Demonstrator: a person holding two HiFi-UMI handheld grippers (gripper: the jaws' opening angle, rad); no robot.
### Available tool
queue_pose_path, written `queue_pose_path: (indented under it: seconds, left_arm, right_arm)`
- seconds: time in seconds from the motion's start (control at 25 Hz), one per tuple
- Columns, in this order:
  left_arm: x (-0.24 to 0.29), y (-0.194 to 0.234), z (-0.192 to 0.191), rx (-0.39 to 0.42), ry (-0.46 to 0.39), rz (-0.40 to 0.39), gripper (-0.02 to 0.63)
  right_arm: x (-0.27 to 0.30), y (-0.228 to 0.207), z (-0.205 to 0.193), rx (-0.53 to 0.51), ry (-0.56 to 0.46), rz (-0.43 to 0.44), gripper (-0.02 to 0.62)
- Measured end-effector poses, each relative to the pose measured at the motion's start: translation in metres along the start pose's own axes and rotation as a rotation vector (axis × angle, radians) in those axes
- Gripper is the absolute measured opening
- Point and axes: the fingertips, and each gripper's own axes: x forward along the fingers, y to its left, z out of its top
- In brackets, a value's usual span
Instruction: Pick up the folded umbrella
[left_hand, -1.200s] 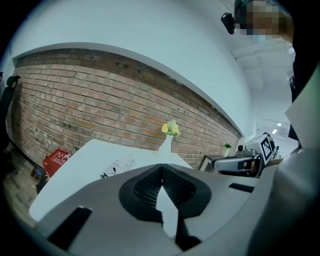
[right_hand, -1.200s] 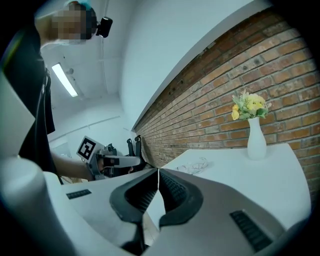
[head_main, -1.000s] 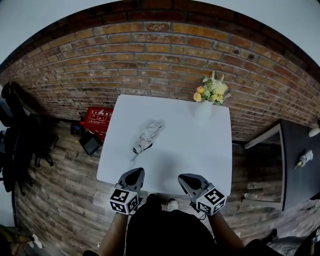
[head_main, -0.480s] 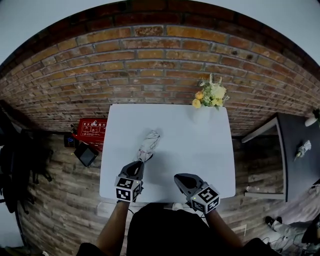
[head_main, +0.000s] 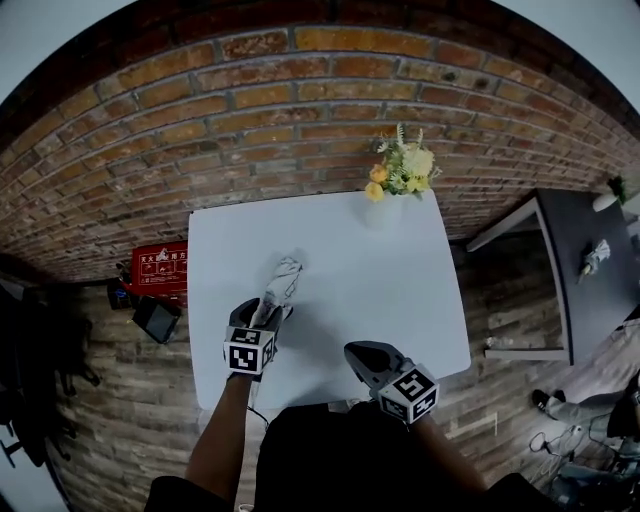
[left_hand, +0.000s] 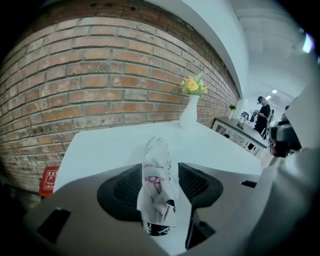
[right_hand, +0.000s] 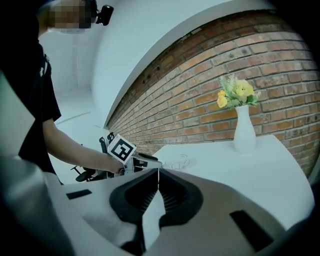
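As the left gripper (left_hand: 161, 186) opens astride it, umbrella (left_hand: 156, 160): probably light, soft-sleeved, best taken mid-body; right gripper (right_hand: 158, 171) closed, empty.

Your folded umbrella (left_hand: 157, 182) is white with pink and black print, on a white table (head_main: 400, 300). The far wall (head_main: 250, 130) is red-brown brick with pale mortar. The flowers (head_main: 400, 170) are yellow, the vase (head_main: 383, 212) white. Your left gripper (head_main: 258, 315) and right gripper (head_main: 352, 352) are grey, with black-and-white marker cubes.
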Motion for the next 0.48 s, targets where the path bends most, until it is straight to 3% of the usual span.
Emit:
queue_pose_path:
  seconds: [0.2, 0.48]
  left_arm:
    - [0.024, 0.007, -0.007, -0.013, 0.063, -0.030, 0.279]
    - [0.053, 0.005, -0.016, 0.023, 0.146, -0.063, 0.298]
  right_arm:
    - [-0.003, -0.006, -0.006, 0.024, 0.005, -0.047, 0.023]
    - [-0.001, -0.007, -0.009, 0.056, 0.027, -0.075, 0.023]
